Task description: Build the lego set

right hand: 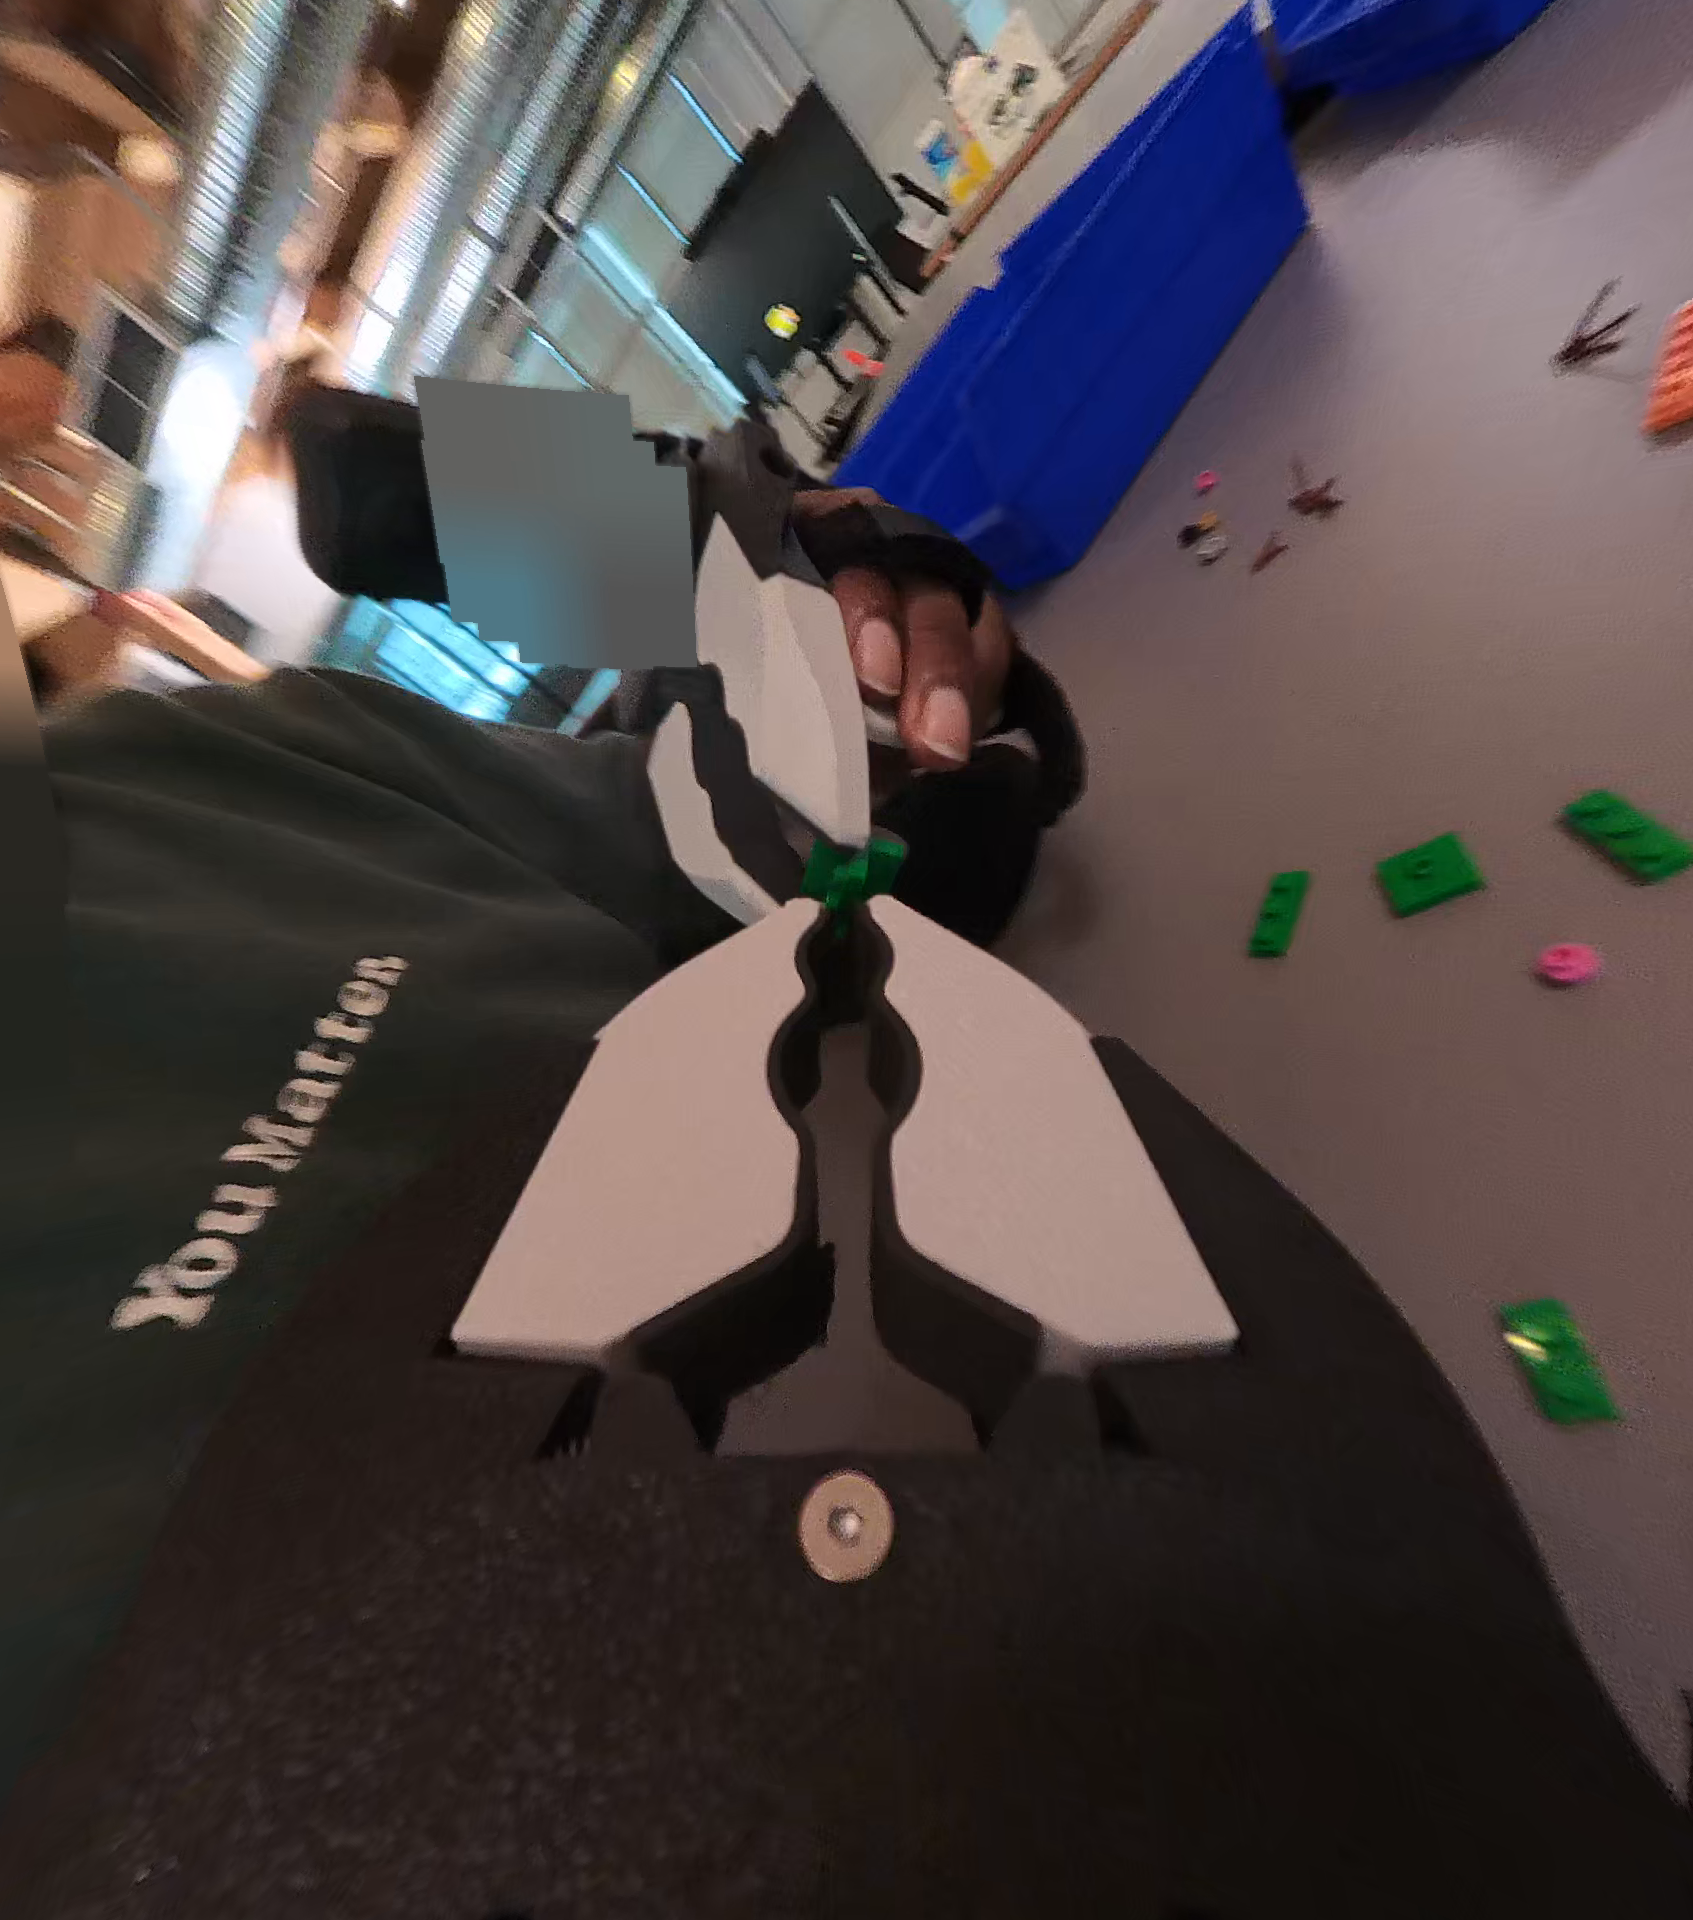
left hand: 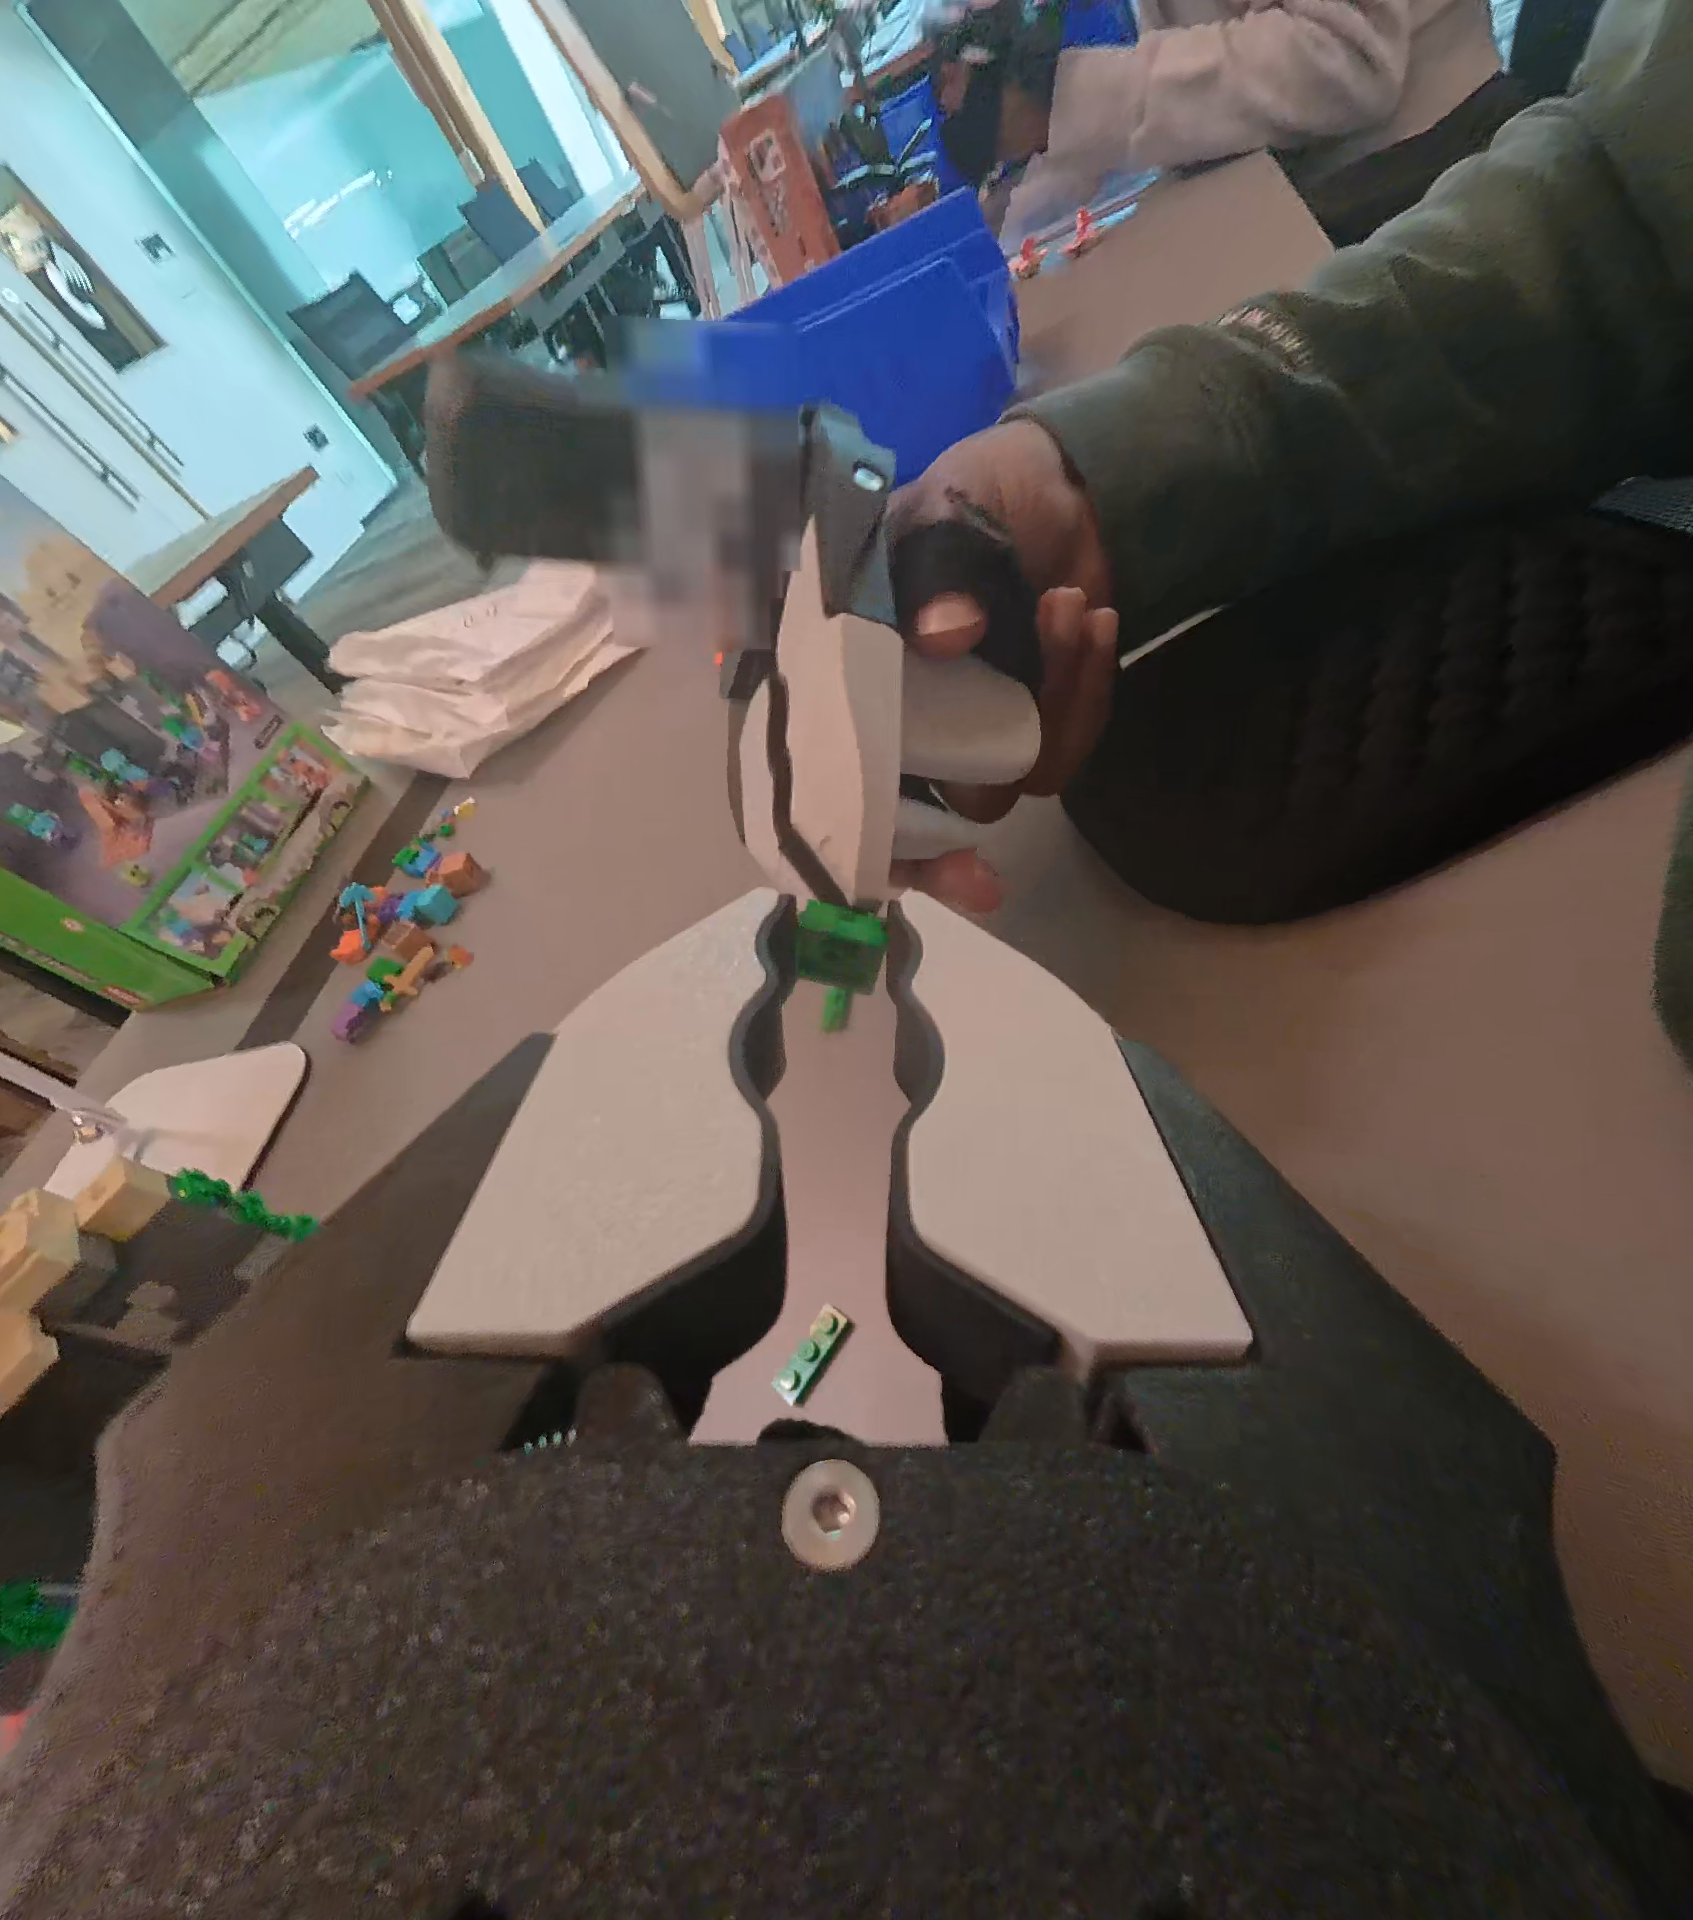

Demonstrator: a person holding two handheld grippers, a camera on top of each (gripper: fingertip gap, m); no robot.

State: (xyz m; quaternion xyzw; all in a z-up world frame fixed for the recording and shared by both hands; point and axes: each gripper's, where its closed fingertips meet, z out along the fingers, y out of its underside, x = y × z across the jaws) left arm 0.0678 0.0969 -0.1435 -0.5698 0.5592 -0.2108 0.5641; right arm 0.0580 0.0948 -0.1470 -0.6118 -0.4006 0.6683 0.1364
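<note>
My left gripper [left hand: 834, 925] is shut on a small green lego piece [left hand: 837, 948], held above the grey table [left hand: 1341, 1143]. A smaller green bit [left hand: 834, 1008] hangs below it. My right gripper [left hand: 837, 894] comes in from above, its tips closed on the top of the same green piece. In the right wrist view my right gripper [right hand: 842, 909] grips the green piece [right hand: 847, 871], and the left gripper [right hand: 800, 862] meets it from above. A green plate [left hand: 811, 1356] lies on the table under my left fingers [left hand: 655, 1143].
The lego box [left hand: 125, 831], a pile of coloured pieces [left hand: 406, 914] and white bags [left hand: 478, 675] lie to the left. A tan and dark partial build [left hand: 11, 1299] stands near left. Blue bins [right hand: 1081, 364] stand behind. Green plates [right hand: 1429, 873] [right hand: 1631, 836] [right hand: 1559, 1361] and a pink stud [right hand: 1566, 964] lie right. From either gripper's tips it is about 12 cm to the green plate [left hand: 811, 1356]. The right camera catches it too, in the right wrist view [right hand: 1270, 908]. Both grippers' tips are roughly 12 cm from the smaller green bit [left hand: 834, 1008]. Look for it in the right wrist view [right hand: 1557, 1359] too.
</note>
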